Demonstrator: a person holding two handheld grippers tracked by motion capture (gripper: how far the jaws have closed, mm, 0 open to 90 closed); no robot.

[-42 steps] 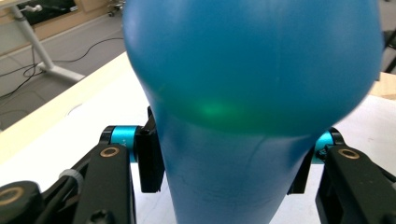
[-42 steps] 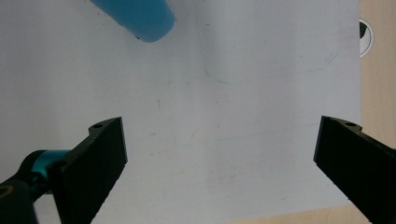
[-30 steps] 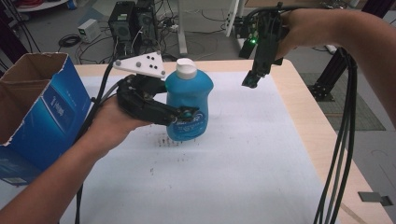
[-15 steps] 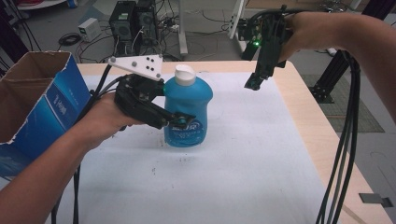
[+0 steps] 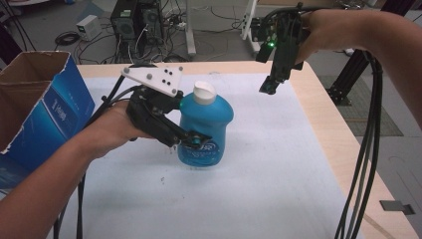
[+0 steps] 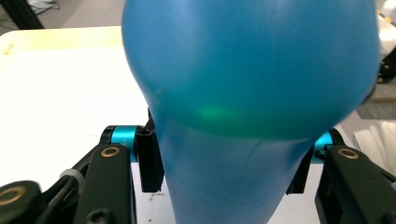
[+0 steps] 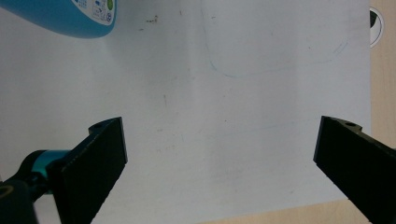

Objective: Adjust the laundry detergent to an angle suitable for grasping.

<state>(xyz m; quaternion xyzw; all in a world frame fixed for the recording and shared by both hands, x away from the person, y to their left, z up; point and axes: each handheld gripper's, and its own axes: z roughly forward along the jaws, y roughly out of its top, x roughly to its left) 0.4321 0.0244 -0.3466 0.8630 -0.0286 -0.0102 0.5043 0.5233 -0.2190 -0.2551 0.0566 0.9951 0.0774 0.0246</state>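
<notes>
Across a white-covered wooden table [image 5: 318,99] in a workshop strung with cables and black computer towers [image 5: 137,20]: a squat blue plastic detergent bottle with a white flip cap [image 5: 204,127], clamped low on its waist by the left gripper [image 5: 191,142], both black jaws pressed against its sides in the left gripper view. Near the table's middle, tilted slightly toward the far right corner, base seemingly just clear of the sheet or barely grazing it; contact hard to tell. Compared with a second ago, carried a little up and rightward, away from the open blue-printed cardboard box [image 5: 45,107] at the left edge, grip unchanged. Probable meaning: unpacking step done, bottle now in transit toward a spot on the open sheet, perhaps the faint curved pen outline [image 7: 275,65] drawn on the sheet. Beyond, the right gripper [image 5: 271,85] held high over the far right corner, jaws spread wide and empty, pointing down at bare sheet, waiting. Likely next: lowering the bottle upright, then release.
</notes>
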